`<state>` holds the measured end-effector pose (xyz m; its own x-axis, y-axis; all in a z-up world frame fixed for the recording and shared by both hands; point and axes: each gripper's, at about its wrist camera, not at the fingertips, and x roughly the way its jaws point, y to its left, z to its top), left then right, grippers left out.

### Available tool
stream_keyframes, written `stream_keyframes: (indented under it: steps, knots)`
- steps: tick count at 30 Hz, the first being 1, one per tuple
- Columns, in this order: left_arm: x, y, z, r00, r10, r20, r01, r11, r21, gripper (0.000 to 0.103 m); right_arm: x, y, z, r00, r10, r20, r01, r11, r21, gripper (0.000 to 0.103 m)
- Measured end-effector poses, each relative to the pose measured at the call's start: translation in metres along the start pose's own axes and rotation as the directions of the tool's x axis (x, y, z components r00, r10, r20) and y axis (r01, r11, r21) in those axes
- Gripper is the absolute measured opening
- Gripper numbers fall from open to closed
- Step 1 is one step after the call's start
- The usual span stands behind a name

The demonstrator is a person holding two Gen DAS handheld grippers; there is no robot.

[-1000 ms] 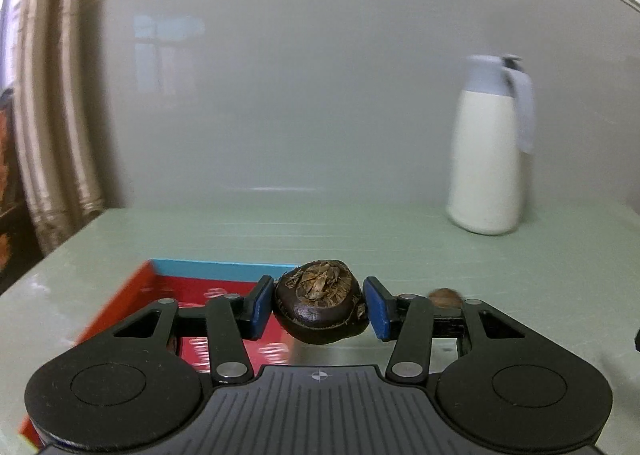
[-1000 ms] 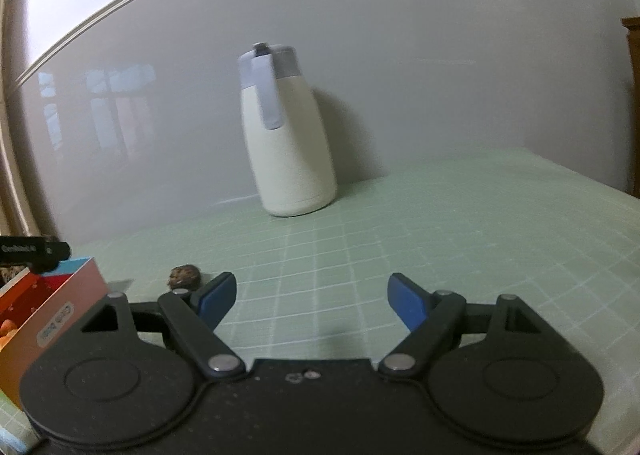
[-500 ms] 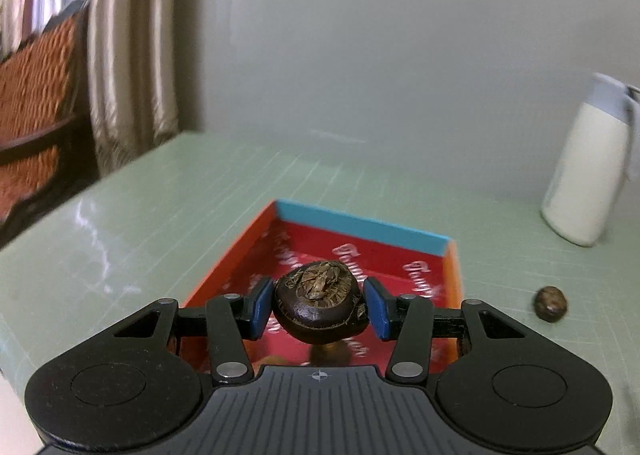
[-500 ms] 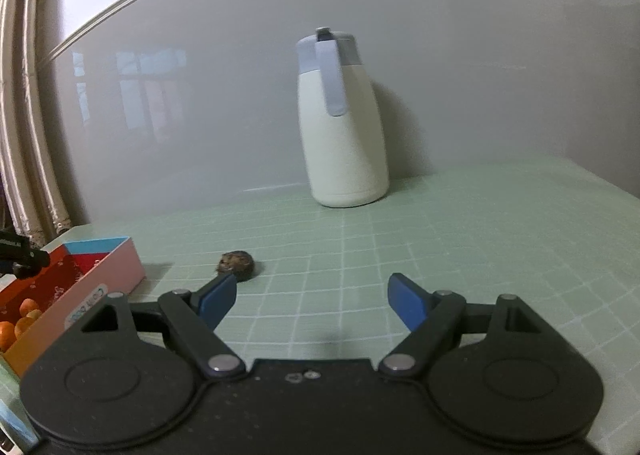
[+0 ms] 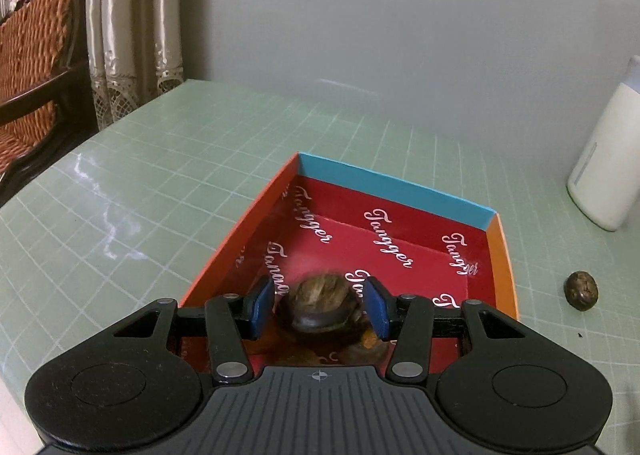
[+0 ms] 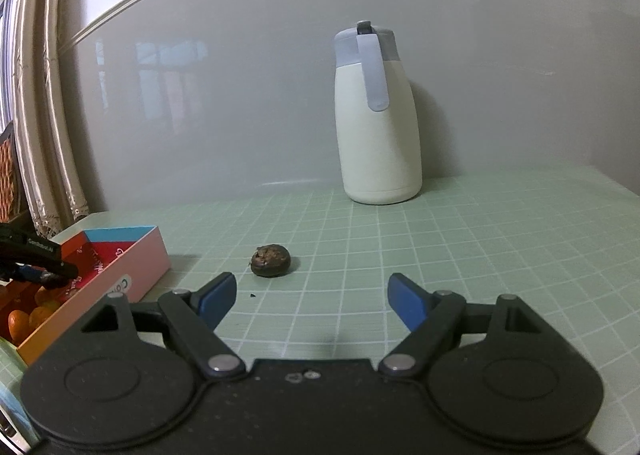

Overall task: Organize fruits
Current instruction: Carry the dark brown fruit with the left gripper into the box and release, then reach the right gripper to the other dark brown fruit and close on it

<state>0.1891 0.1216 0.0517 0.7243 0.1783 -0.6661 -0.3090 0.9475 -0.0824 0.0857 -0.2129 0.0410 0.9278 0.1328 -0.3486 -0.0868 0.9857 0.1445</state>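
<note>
My left gripper hangs over the near end of a red box with a blue far wall. Its jaws stand apart, with small gaps beside a dark brown wrinkled fruit that is blurred between them. Orange fruits lie under it in the box. A second dark fruit lies on the table right of the box; the right wrist view shows it too. My right gripper is open and empty, near that fruit. The box and the left gripper show at the left of that view.
A white thermos jug with a grey-blue lid stands at the back by the wall, also at the right edge of the left wrist view. The green gridded mat covers the table. A curtain and wicker chair stand left.
My left gripper has swung left and tilted down over the red box, and its jaws have opened off the dark fruit, which now blurs. My right gripper has moved toward the loose fruit.
</note>
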Motion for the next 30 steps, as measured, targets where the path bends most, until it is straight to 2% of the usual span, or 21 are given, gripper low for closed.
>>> stream_keyframes:
  steps: [6, 17, 18, 19, 20, 23, 30]
  knots:
    - [0.0, 0.001, -0.001, 1.0, -0.002, -0.006, 0.002, 1.0, -0.019, 0.049, 0.0, 0.0, 0.0, 1.0, 0.003, 0.002, -0.003, 1.0, 0.002, 0.083]
    - [-0.036, -0.015, 0.003, 0.996, -0.001, 0.086, -0.005, 0.998, 0.064, 0.051, -0.001, 0.0, 0.001, 1.0, 0.007, 0.006, -0.007, 1.0, 0.004, 0.083]
    - [-0.041, -0.018, 0.003, 0.996, -0.003, 0.094, -0.004, 0.997, 0.071, 0.059, -0.001, 0.0, 0.001, 1.0, 0.006, 0.006, -0.006, 1.0, 0.004, 0.083]
    - [-0.046, -0.02, 0.004, 0.994, 0.0, 0.108, -0.009, 0.997, 0.077, 0.073, -0.001, 0.0, 0.0, 1.0, 0.004, 0.007, -0.004, 1.0, 0.005, 0.083]
    - [-0.053, -0.023, 0.004, 0.991, 0.008, 0.132, -0.02, 0.996, 0.084, 0.076, -0.002, -0.001, 0.0, 1.0, 0.003, 0.007, -0.003, 1.0, 0.006, 0.083]
    - [-0.072, -0.036, 0.005, 0.98, 0.007, 0.198, -0.034, 0.99, 0.137, 0.078, -0.003, -0.002, 0.001, 1.0, -0.001, 0.011, 0.001, 1.0, 0.011, 0.083]
    - [-0.109, -0.064, 0.008, 0.959, -0.04, 0.282, -0.02, 0.978, 0.209, 0.084, -0.007, -0.008, 0.002, 1.0, -0.012, 0.02, 0.012, 1.0, 0.022, 0.083]
